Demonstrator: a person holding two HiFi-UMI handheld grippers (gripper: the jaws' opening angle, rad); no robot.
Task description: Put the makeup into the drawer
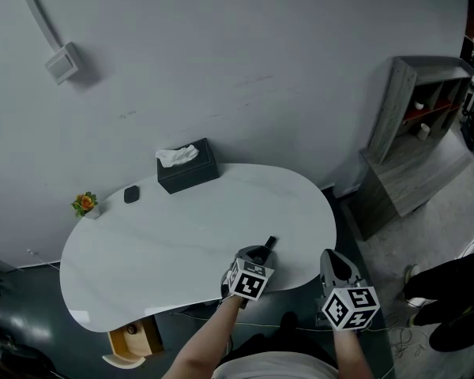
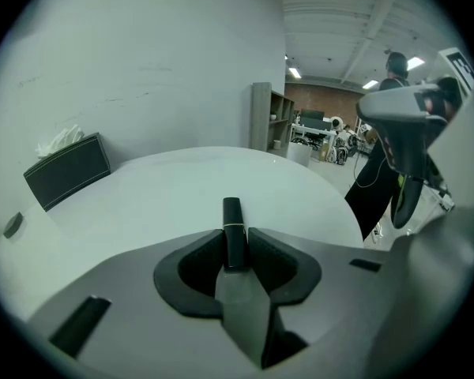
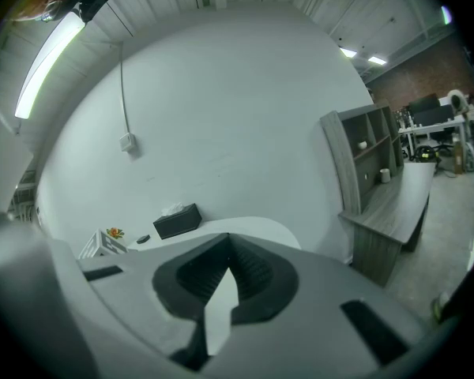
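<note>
the makeup, a slim black tube [image 2: 233, 229] with a thin band round it, sits upright between the fingers [image 2: 199, 265] of my left gripper [image 1: 261, 253], and both pads look pressed against its sides, so i read that as a grip with a narrow gap. in the head view the tube is over the near edge of the white worktop [image 1: 182, 239]; i cannot tell whether its base is on the surface or just clear of it. my right gripper [image 1: 332, 257] hangs off the worktop's near right edge, its fingers [image 3: 191, 279] brought together on nothing. the drawer [image 1: 134, 339] stands pulled open under the worktop's near left end, well apart from the tube, and i see nothing in the part of it that shows. so, as i judge it, the pick-up is about made, and the carry across to the left, the lowering into the drawer and the release are all left. further back by the wall stand a tissue box [image 1: 188, 166], a small dark object [image 1: 131, 194] and a little flower [image 1: 84, 204], none of them touched.
</note>
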